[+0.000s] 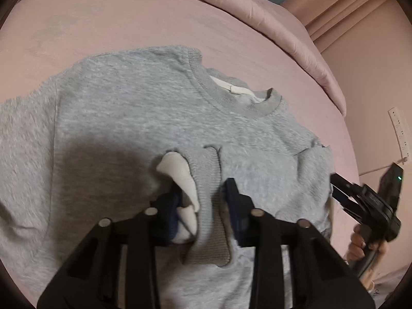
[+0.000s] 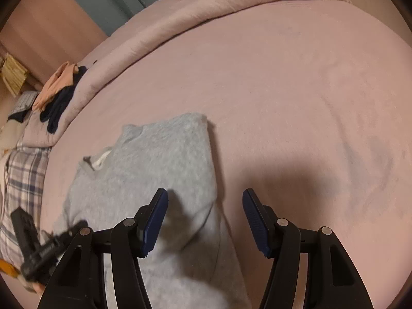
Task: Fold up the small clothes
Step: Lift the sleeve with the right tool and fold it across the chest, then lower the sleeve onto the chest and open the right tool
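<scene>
On the pink bedspread (image 1: 128,25) a grey sweatshirt (image 1: 134,118) lies flat, its ribbed cuff (image 1: 208,180) folded onto the chest and clamped by the left gripper (image 1: 203,193). Further right, the right gripper (image 2: 205,206) hangs with its jaws apart over the sweatshirt's edge, holding nothing.

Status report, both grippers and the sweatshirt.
Left gripper shut on sleeve cuff. Right gripper open, empty. Grey sweatshirt flat on bed. Nothing obstructing.

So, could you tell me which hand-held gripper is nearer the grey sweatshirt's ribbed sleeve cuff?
Left. The left hand-held gripper straddles the ribbed cuff; the right hand-held gripper hangs open over the sweatshirt's edge.
</scene>
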Motion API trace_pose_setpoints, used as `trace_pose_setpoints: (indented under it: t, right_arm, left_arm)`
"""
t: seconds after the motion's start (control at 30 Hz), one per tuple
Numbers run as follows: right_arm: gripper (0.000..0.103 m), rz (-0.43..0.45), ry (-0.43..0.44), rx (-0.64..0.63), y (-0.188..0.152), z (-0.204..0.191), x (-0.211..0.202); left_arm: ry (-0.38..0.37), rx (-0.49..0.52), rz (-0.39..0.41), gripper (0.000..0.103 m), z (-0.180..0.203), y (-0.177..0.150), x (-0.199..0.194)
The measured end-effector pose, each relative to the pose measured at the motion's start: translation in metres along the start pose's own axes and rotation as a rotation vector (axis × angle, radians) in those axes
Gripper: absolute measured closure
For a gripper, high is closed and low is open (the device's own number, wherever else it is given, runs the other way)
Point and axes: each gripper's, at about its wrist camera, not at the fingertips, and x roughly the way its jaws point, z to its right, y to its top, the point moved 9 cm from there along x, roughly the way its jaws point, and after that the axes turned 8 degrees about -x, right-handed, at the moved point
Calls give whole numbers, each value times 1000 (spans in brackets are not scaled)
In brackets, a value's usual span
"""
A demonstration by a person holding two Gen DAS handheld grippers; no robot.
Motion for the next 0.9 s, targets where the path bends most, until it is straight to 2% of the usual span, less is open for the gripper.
trace_pose_setpoints:
  t: [0.1, 0.27, 0.4, 0.53, 0.63, 0.73, 0.9]
  right_arm:
    - [41, -18, 12, 8, 4, 7, 8]
    - [41, -2, 6, -30, 13, -2, 10]
    - [41, -12, 20, -33, 17, -8, 18]
    - [50, -34, 14, -69, 16, -15, 29]
    - [61, -53, -5, -73, 14, -13, 37]
    - [67, -58, -23, -72, 14, -9, 41]
    - [69, -65, -32, -71, 13, -4, 42]
  left_arm:
    - [-11, 40, 46, 81, 9, 1, -19]
    - [14, 66, 138, 82, 10, 16, -51]
    - [95, 81, 159, 81, -7, 21, -50]
    - [128, 74, 113, 79, -25, 18, -32]
    - [198, 82, 92, 73, -37, 14, -15]
    - [198, 68, 96, 72, -41, 14, -11]
    - [197, 56, 85, 69, -44, 16, -8]
